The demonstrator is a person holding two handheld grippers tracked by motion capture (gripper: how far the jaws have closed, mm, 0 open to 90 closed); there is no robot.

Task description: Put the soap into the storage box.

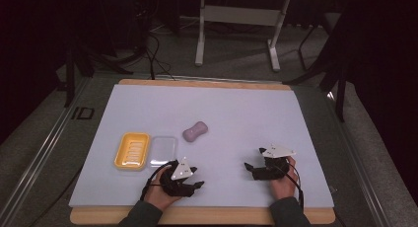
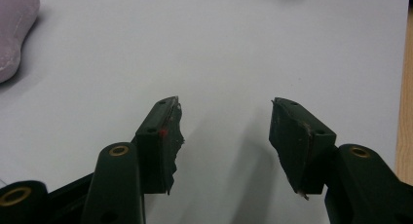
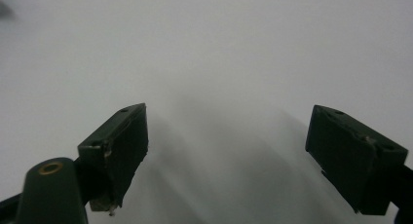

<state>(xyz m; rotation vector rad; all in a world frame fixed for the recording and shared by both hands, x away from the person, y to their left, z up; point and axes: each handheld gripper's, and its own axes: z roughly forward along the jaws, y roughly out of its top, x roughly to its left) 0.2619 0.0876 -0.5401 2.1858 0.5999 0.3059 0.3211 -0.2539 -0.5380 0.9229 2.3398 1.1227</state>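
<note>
Pale desk, dark room. Both idle, gaping empty: left tool, right tool. Probably starting; next, reaching the soap ahead-right of left tool, toward yellow dish.

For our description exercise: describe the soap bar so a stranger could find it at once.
Start at the white mat covering the table. Near its middle, right of the yellow soap dish and the clear lid, lies the soap bar. It alone is lilac, with a pinched waist.
</note>
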